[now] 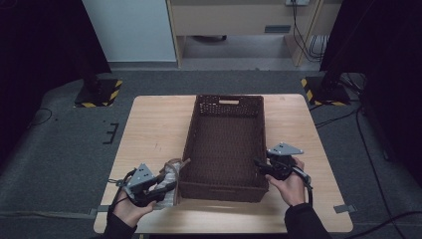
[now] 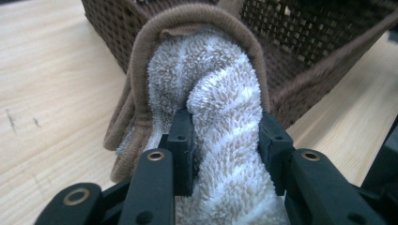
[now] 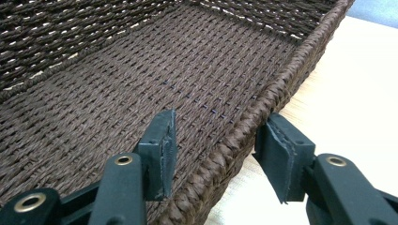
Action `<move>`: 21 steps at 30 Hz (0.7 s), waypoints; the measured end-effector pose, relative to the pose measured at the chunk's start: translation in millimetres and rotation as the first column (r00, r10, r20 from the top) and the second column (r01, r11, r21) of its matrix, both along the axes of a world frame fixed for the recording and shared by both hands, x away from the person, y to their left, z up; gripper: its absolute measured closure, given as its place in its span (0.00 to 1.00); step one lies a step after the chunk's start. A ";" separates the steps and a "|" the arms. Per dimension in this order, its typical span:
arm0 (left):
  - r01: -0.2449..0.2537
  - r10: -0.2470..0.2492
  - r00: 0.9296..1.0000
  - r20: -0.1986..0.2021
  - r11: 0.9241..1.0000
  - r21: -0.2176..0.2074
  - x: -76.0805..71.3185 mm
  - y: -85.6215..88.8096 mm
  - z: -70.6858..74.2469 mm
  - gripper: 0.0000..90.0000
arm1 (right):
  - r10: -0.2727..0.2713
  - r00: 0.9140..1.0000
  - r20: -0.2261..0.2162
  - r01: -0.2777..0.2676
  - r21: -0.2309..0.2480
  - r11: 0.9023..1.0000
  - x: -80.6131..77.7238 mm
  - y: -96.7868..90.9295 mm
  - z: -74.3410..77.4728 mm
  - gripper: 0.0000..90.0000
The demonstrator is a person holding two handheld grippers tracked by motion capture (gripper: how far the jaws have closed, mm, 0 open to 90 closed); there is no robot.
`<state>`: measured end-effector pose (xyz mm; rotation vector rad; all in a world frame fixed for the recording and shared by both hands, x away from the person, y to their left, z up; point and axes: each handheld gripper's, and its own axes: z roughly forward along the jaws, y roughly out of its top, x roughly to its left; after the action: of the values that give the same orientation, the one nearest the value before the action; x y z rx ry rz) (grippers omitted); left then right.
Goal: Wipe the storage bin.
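Two grippers worked a table: the left gripper [image 2: 225, 140] clenched a rolled towel [image 2: 211, 93] at seven o'clock, just outside the woven basket [image 1: 224, 191]. The right gripper [image 3: 216, 150] straddled the basket's four o'clock rim, jaws apart, unclamped. The basket lay toward one o'clock of the towel, long axis six to twelve.

place: lab or recording studio | signs: hazard-striped stand bases [image 1: 97, 93], black curtains [image 1: 40, 45], loose floor cables [image 1: 366, 144]
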<state>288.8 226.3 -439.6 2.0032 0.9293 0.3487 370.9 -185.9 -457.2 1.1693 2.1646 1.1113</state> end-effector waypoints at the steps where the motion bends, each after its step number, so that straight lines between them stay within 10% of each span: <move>1: 0.000 0.000 1.000 -0.006 1.000 -0.004 0.5 0.9 -1.3 0.70 | 0.001 1.000 0.002 -0.001 -0.002 1.000 0.1 -0.2 0.0 0.55; 11: 0.006 0.005 0.992 -0.124 0.996 0.090 8.7 -3.3 -36.3 0.70 | -0.003 1.000 0.002 0.003 -0.001 1.000 0.3 -0.4 0.0 0.55; 21: -0.067 0.072 0.994 -0.086 0.996 0.052 24.6 13.1 -26.5 0.70 | -0.001 1.000 0.002 0.001 0.001 1.000 0.4 -1.6 1.7 0.54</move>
<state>313.4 239.4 -466.1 2.0479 1.0568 0.3270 371.3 -187.6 -455.5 1.1695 2.1622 1.1120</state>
